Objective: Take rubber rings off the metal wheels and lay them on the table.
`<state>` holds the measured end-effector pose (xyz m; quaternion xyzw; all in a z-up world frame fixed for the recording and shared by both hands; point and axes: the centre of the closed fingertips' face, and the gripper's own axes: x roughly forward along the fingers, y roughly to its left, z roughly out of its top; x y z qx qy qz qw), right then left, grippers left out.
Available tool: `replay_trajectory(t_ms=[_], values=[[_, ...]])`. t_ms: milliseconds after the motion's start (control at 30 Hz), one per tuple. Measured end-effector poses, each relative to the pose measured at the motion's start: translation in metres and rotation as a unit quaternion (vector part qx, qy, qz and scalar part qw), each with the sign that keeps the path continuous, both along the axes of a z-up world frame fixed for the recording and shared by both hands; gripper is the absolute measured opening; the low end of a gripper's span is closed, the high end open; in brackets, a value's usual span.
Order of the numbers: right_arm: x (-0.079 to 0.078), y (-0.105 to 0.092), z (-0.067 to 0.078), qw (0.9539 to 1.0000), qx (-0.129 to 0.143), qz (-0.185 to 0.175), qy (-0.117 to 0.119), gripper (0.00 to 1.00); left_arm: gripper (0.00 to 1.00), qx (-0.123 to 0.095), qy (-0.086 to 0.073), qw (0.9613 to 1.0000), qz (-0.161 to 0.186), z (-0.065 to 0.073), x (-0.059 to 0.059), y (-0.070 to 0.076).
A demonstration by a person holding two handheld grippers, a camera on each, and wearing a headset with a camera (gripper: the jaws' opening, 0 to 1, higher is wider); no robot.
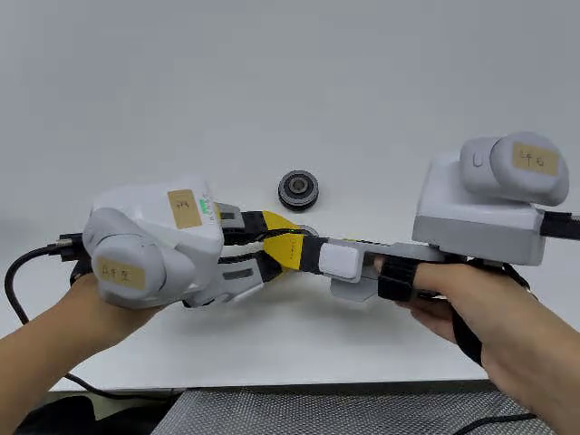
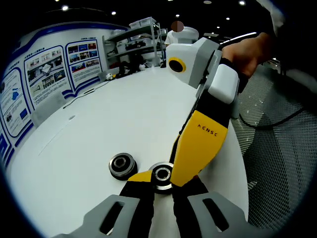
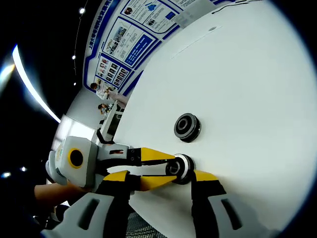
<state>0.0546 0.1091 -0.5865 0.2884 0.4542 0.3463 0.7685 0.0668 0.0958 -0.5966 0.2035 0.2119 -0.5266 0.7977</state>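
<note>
White flat table (image 1: 272,91), near half: left gripper (image 2: 161,182) jaws pinched shut on a small silver metal wheel with black rubber ring (image 3: 180,167), right gripper (image 3: 183,176) jaws narrowed onto that same wheel from the opposite side (both tips touching it), second black-ringed metal wheel (image 1: 298,188) lying free just beyond.

White table (image 1: 272,91), broad and rounded. Wall with blue-trimmed poster panels (image 2: 44,69). Shelving unit (image 2: 143,34) at the far end. Small ceiling spotlights (image 2: 64,8) on a dark ceiling. Perforated metal surface (image 1: 317,412) below the table's near edge.
</note>
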Motion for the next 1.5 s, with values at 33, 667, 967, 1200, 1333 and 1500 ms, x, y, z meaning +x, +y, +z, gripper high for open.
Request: replay_trajectory(t_ms=[33,667,967,1200,1333,1500], values=[[-0.008,0.003,0.000,0.9996,0.010,0.005,0.028,0.51,0.12,0.000,0.000,1.0000,0.000,0.000,0.000,0.000],[0.001,-0.009,0.000,0.9988,0.037,-0.029,0.016,0.43,0.12,-0.001,0.000,1.0000,0.001,0.001,-0.001,-0.001],[0.003,-0.011,-0.004,0.9990,0.033,-0.029,0.009,0.36,0.12,-0.002,0.001,1.0000,0.002,0.001,-0.001,-0.001],[0.006,-0.015,-0.008,0.9992,0.029,-0.026,0.007,0.27,0.12,-0.002,0.000,1.0000,0.003,0.001,0.000,-0.001],[0.005,-0.017,-0.010,0.9996,0.024,-0.018,0.002,0.22,0.12,-0.002,0.001,1.0000,0.003,0.001,0.000,0.000],[0.007,-0.019,-0.012,0.9993,0.028,-0.025,0.008,0.18,0.12,-0.002,0.000,1.0000,0.002,0.001,0.000,0.000]])
